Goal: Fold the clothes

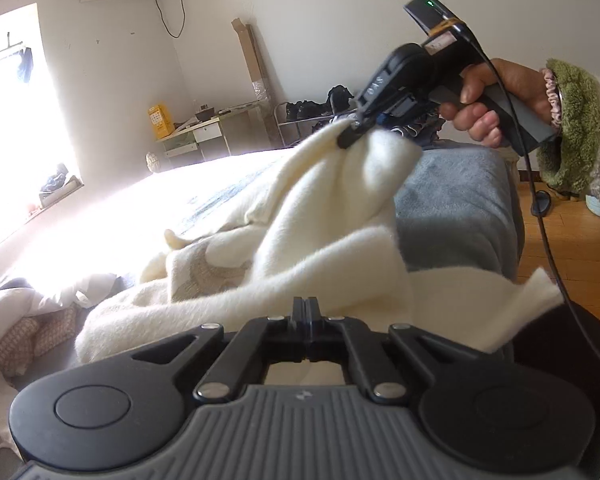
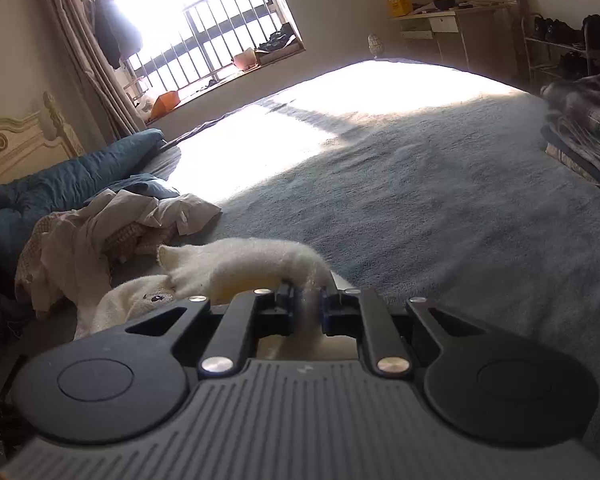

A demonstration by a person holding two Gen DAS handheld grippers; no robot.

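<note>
- Left tool (image 1: 306, 322) had its jaws pressed together — cream garment (image 1: 300, 216) bunched right at its tips; whether cloth was pinched was hidden.
- Right tool (image 2: 309, 306) clamped a fold of it over the bed (image 2: 420, 200).
- Only the left view showed the hand (image 1: 488, 104).

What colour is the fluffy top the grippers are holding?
Cream white. The fluffy top shows best in the left wrist view.

The right gripper (image 2: 307, 312) pinched a fold of fluffy cream fleece garment (image 2: 236, 266) between its black jaws, the cloth arching toward nine o'clock. A grey-blue fuzzy bed blanket (image 2: 420, 200) spread toward twelve, sunlit at its far end. A crumpled pale clothes heap (image 2: 100, 240) lay at ten o'clock, folded plaid garments (image 2: 580, 120) at two.
</note>
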